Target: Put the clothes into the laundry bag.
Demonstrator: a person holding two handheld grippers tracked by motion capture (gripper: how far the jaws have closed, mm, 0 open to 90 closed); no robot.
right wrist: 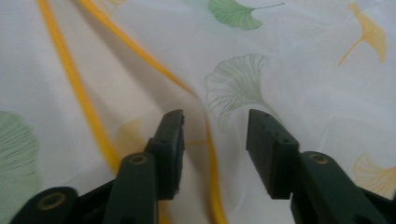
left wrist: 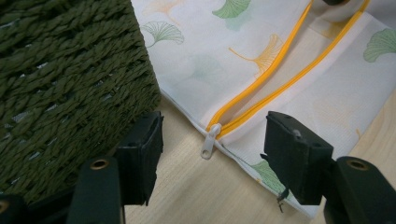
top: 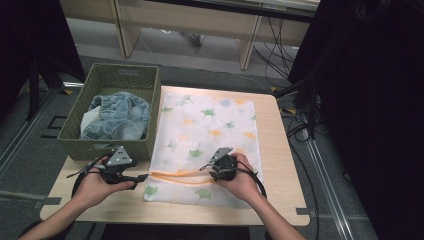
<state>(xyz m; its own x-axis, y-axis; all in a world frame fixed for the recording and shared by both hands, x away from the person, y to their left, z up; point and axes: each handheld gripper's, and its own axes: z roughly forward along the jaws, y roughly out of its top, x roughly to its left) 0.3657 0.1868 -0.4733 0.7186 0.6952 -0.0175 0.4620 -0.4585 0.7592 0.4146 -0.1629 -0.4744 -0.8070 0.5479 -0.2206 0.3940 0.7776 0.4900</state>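
Presently, in the high view, a white mesh laundry bag (top: 205,145) printed with green and yellow leaves lies flat on the wooden tabletop (top: 280,150), filling the centre of the frame, its orange zipper (top: 175,176) running across its near end at lower centre. A green woven basket (top: 107,80) stands at the upper left of the tabletop, touching the bag's left edge, with blue denim clothing (top: 117,117) inside. The left gripper (top: 142,176), held in the person's left hand (top: 92,187) at lower left, points toward the bag's near left corner. In the left gripper view its jaws stand apart and released, with nothing pressed between them; the white zipper pull (left wrist: 208,142) lies on the tabletop in the gap just ahead of them, at the closed end of the zipper, and the basket wall sits beside the left-hand jaw. The zipper tracks diverge toward the upper right of that view, so the bag's mouth is partly open. The right gripper (top: 207,166), held in the right hand (top: 245,182) at lower centre, rests over the bag near the zipper. In the right gripper view its jaws are spread wide and released, with bag fabric and one zipper track lying between them, not clamped.
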